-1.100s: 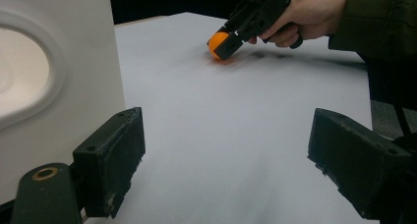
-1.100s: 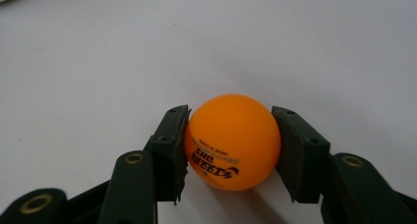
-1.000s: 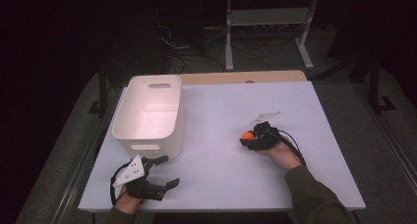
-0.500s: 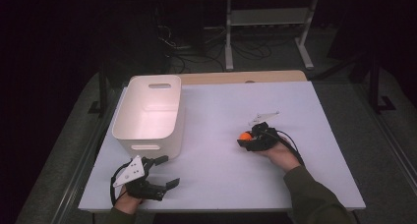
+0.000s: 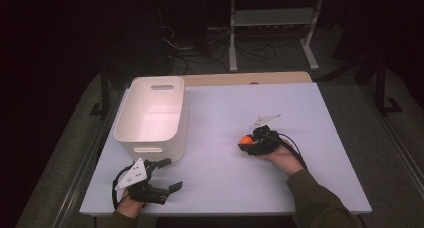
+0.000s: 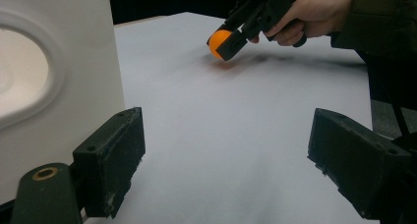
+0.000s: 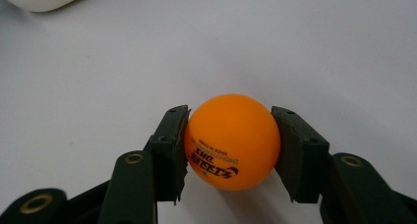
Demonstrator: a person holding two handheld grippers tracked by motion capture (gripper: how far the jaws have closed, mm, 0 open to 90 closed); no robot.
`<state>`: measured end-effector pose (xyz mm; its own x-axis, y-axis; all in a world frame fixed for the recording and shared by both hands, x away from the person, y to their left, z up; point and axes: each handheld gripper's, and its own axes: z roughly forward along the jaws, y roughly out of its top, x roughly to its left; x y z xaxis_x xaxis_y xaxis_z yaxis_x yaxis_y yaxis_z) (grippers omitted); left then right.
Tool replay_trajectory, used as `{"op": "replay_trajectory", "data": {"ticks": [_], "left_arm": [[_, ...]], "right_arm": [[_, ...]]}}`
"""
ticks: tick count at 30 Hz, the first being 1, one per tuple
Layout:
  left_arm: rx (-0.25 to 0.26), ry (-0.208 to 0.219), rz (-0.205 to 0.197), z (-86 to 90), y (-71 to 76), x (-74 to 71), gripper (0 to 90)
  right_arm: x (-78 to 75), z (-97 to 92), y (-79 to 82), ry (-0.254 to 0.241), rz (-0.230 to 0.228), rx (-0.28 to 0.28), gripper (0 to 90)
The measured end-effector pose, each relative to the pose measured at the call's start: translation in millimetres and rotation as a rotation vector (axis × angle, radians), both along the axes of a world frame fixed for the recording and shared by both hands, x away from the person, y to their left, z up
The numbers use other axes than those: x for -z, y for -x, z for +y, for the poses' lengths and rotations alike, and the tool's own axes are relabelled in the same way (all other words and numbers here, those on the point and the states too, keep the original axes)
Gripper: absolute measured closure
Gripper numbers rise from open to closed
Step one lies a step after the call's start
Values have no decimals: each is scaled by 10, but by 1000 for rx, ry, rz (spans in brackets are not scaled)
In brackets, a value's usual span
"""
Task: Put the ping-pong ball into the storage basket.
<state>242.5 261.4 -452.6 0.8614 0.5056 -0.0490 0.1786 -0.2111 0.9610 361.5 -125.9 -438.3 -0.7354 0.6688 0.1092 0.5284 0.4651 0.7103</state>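
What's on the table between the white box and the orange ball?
Nothing: in the high view, bare white tabletop separates the white plastic bin from the orange ping-pong ball.

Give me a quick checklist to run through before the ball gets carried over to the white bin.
1. Orange ball clamped between both pads of the right gripper: ok.
2. Ball lifted off the table: ok, judging by the left gripper view, where a shadow lies below it.
3. White bin upright, its mouth unobstructed: ok.
4. Path from ball to bin free of objects: ok.
5. Left gripper open, holding nothing, low beside the bin's near end: ok.
6. Grip firm enough to last the carry: cannot tell.
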Motion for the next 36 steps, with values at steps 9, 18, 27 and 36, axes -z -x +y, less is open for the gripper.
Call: {"op": "replay_trajectory", "data": {"ticks": [9, 18, 27, 36], "left_arm": [[-1, 1, 0, -2, 2, 0, 140], [0, 1, 1, -2, -1, 0, 140], [0, 1, 4, -3, -2, 0, 140], [0, 1, 4, -3, -2, 0, 140]], "right_arm": [[-14, 43, 16, -2, 2, -17, 495], [-30, 92, 34, -10, 1, -36, 495], [-42, 166, 57, -11, 2, -60, 495], [-34, 245, 79, -7, 12, -82, 495]]}}
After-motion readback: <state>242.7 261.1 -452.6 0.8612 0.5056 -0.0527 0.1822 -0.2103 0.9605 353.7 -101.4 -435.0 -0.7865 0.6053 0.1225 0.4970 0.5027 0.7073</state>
